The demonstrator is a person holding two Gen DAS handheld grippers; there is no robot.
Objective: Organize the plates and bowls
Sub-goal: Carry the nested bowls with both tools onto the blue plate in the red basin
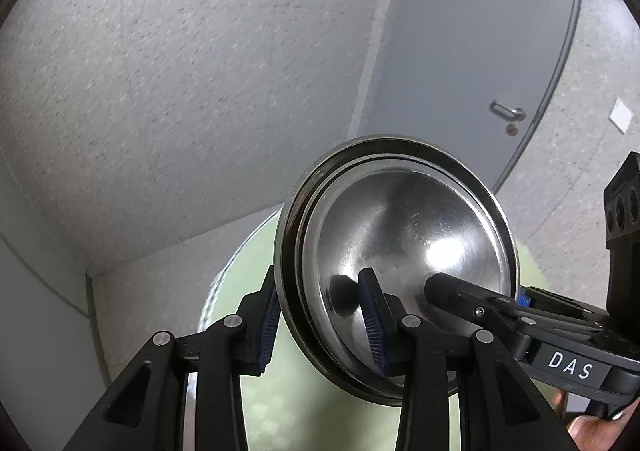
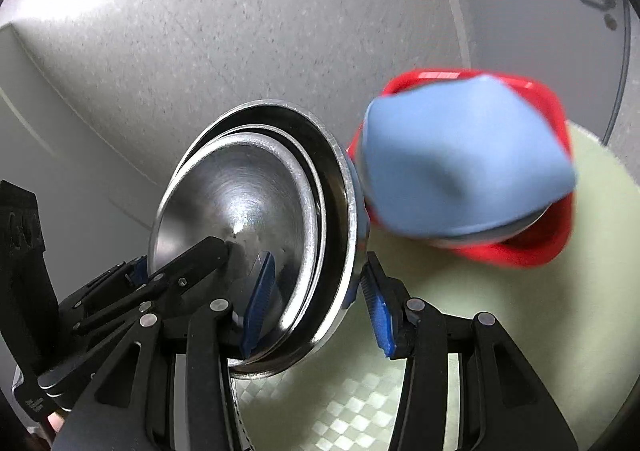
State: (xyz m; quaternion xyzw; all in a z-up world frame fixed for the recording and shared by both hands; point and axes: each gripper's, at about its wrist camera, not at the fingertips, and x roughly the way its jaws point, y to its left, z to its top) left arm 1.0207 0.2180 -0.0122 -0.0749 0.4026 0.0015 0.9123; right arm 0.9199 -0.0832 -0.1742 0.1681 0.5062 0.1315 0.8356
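Observation:
A nested stack of steel bowls [image 1: 400,219] [image 2: 240,195] hangs tilted above the round pale-green table [image 2: 480,331], held from both sides. My left gripper [image 1: 320,325] is shut on the stack's left rim, one blue pad inside and one outside. My right gripper [image 2: 320,309] is shut on the opposite rim in the same way. Each wrist view shows the other gripper reaching into the bowl: the right gripper [image 1: 480,291] and the left gripper [image 2: 176,257]. A blue bowl [image 2: 460,163] rests in a red square dish [image 2: 556,123] on the table, blurred, just right of the stack.
Below lies a speckled grey floor with a grey door and its handle [image 1: 508,113] at the upper right. A white wall base runs along the left. A small white square [image 1: 622,115] lies on the floor. A hand shows at the lower right edge [image 1: 588,427].

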